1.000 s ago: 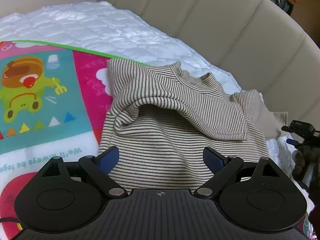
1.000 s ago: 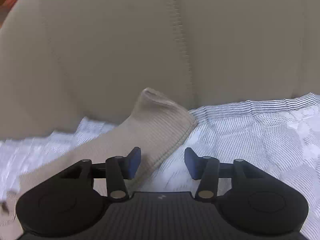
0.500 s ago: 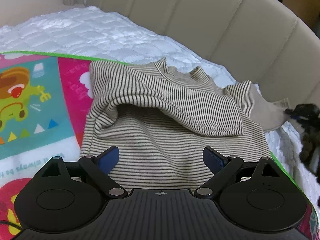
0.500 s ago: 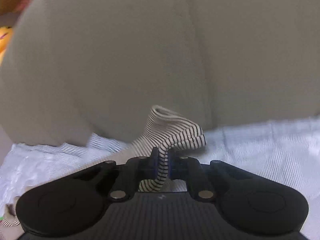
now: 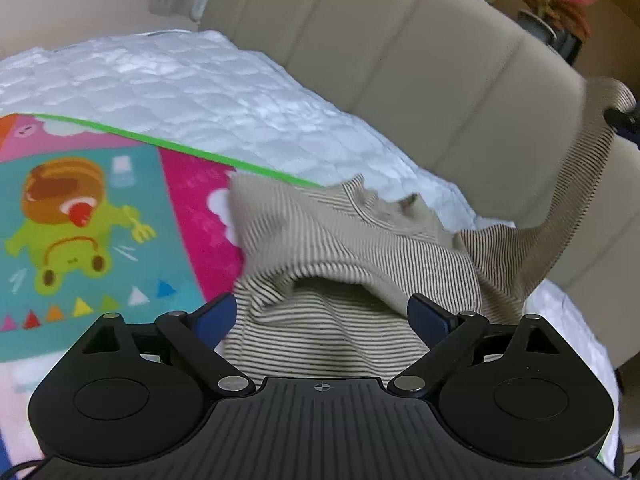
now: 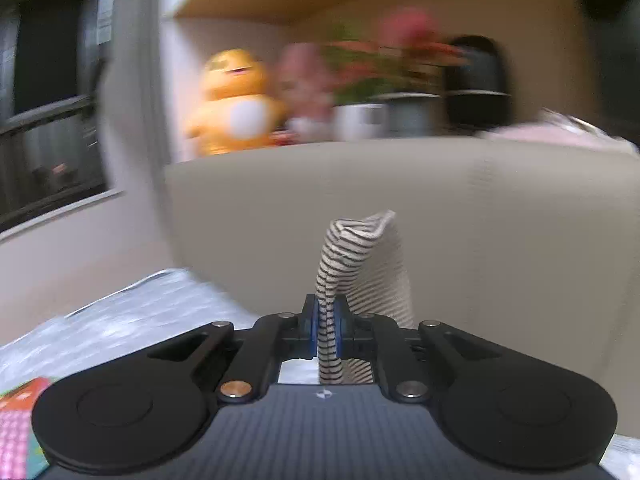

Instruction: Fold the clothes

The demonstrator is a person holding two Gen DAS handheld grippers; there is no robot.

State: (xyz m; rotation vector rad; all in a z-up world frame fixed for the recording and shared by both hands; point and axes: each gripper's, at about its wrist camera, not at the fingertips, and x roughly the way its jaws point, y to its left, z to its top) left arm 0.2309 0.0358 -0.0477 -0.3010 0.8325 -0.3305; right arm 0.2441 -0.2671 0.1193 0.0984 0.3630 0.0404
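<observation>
Left wrist view: left gripper (image 5: 322,314) open, blue pads spread wide above beige-and-dark striped knit sweater (image 5: 340,280). Sweater lies on colourful cartoon-print mat (image 5: 100,220) over white quilted bed cover (image 5: 200,92); one sleeve (image 5: 576,184) lifted up at right, against beige padded headboard (image 5: 400,40).

Right wrist view: right gripper (image 6: 328,330) clamped on striped sleeve end, cuff standing above pads. Background blurred.
</observation>
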